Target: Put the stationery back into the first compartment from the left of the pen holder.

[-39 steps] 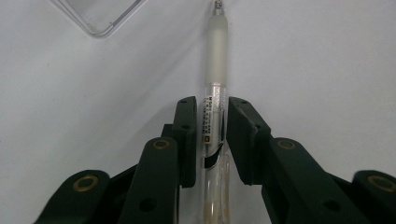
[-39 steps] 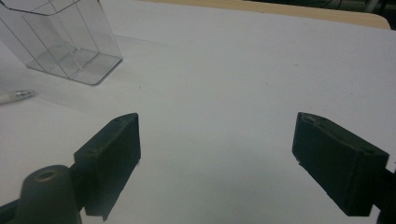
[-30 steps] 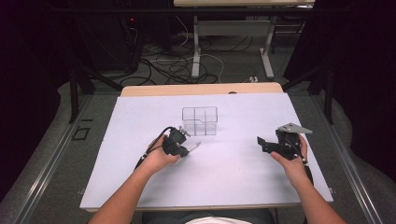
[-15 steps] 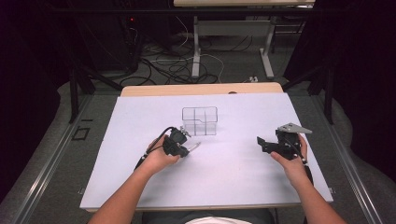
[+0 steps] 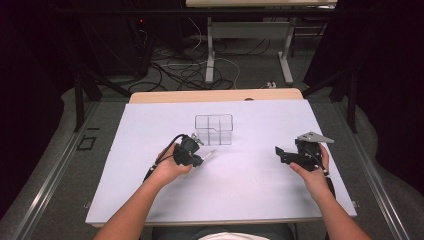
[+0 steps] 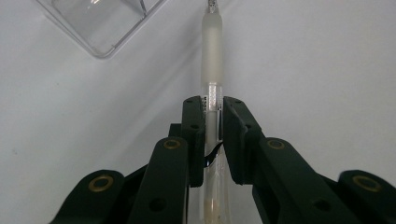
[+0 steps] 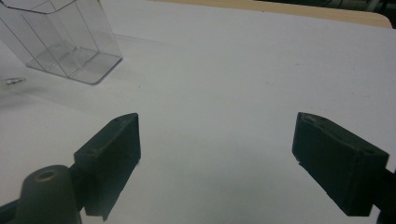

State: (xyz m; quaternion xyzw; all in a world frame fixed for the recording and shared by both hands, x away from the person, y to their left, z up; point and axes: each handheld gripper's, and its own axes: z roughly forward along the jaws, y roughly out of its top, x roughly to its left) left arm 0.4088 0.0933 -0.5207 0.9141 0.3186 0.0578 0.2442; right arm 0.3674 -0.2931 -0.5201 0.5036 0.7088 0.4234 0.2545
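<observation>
Nothing had shifted over the last second: the left gripper point(image 6: 213, 135) stayed clamped on a clear pen point(image 6: 211, 84), just at seven o'clock of the clear organizer point(image 5: 214, 129) on the desk point(image 5: 250, 190); the right gripper point(image 7: 217, 163) stayed wide apart, empty. The lift looked ready.

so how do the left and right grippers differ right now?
The left gripper is shut on a clear pen; the right gripper is open with nothing between its jaws. The left sits close to the clear divided box; the right sits farther off. Both are hand-held over the white table cover.
</observation>
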